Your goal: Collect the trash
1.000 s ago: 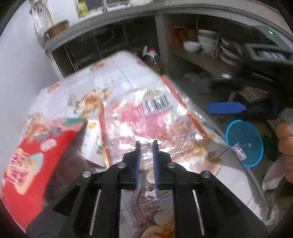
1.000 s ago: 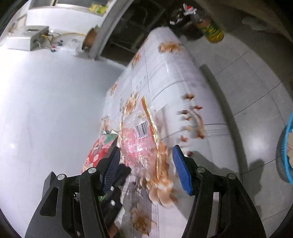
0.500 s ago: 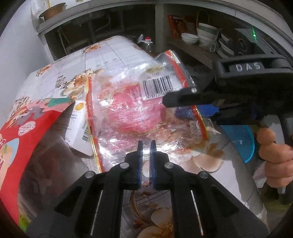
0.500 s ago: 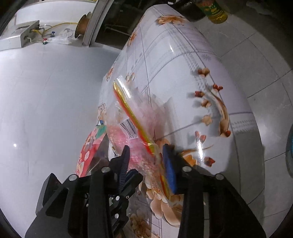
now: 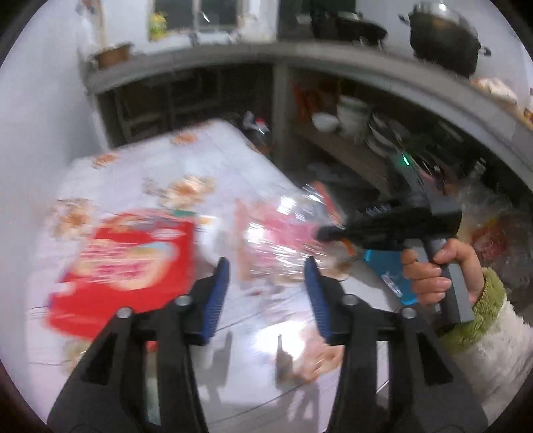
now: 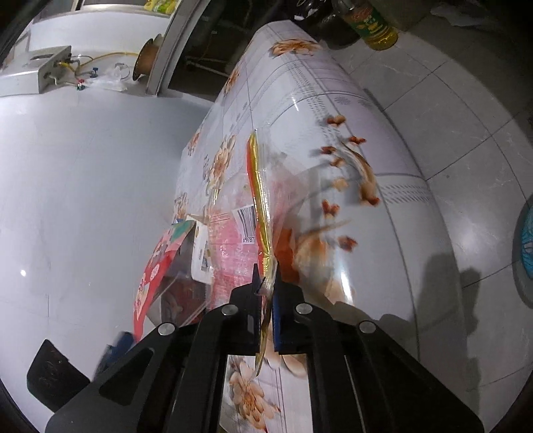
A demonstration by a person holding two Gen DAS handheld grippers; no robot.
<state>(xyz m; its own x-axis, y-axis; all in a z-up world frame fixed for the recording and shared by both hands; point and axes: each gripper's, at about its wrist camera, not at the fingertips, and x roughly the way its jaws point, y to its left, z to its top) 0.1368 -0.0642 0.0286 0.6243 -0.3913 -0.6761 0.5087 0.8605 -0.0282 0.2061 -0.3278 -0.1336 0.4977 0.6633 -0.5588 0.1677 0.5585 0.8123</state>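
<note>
A clear plastic wrapper [image 6: 253,219] with a pink print, a barcode and a red-gold edge lies on the flowered table. My right gripper [image 6: 266,293] is shut on its near edge; the left wrist view shows it blurred, with that gripper [image 5: 328,233] pinching the wrapper [image 5: 279,233]. A red snack bag [image 5: 123,263] lies left of the wrapper, also visible in the right wrist view as the red bag [image 6: 156,263]. My left gripper [image 5: 266,286] hangs above the table, pulled back from the wrapper, its jaws opening with nothing between them.
The flowered tablecloth [image 6: 299,86] covers a table beside a white wall. A blue basket [image 5: 391,276] stands on the tiled floor to the right, seen as the basket [image 6: 526,253] at the frame edge. An oil bottle [image 6: 373,23] stands beyond the table. Shelves of bowls [image 5: 346,113] lie behind.
My left gripper let go of the wrapper's edge, opened and drew back upward. My right gripper closed on the wrapper's right edge.
</note>
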